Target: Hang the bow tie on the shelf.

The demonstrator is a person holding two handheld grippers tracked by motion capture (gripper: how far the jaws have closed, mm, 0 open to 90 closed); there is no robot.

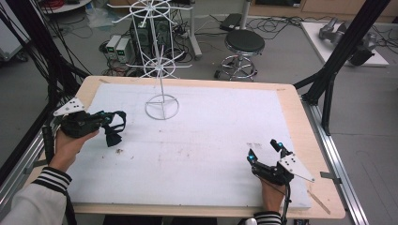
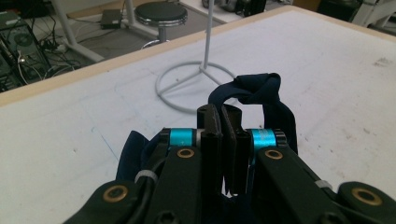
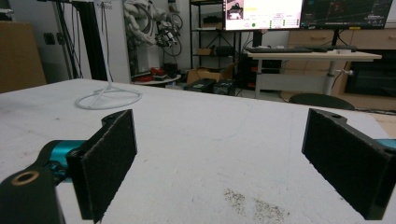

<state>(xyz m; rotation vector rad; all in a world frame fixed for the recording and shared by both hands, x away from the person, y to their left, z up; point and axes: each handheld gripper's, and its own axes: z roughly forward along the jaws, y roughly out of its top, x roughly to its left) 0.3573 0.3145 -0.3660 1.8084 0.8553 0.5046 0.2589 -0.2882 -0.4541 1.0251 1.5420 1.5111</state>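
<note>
Item: dark navy strap (image 2: 261,95), a narrow band of soft woven cloth, matte, with creased and folded edges.

Hold: the left gripper (image 2: 223,135) had its two black jaws pressed together on the strap, cloth pinched between the pads with no gap showing. A turquoise roller sat on either side of the jaws.

Form: beyond the jaws, in the left gripper view, the strap rose in a loop, bunched and knotted at its top, then fell down the right side. More of the same cloth spread below the jaws on the left. In the high view the strap (image 1: 114,126) formed an open loop ahead of the left gripper (image 1: 104,118), with a crumpled end hanging to the table surface.

Location: left part of the white table mat (image 1: 211,140), near its left edge, well apart from the white wire stand (image 1: 161,70) at the far middle of the mat. The stand's ring base (image 2: 196,86) lay just beyond the loop in the left gripper view.

Other hand: the right gripper (image 3: 219,154) rested low at the near right of the mat (image 3: 210,135), jaws spread wide, dark foam pads facing each other and holding nothing. Dark specks (image 3: 252,203) marked the mat between them.
</note>
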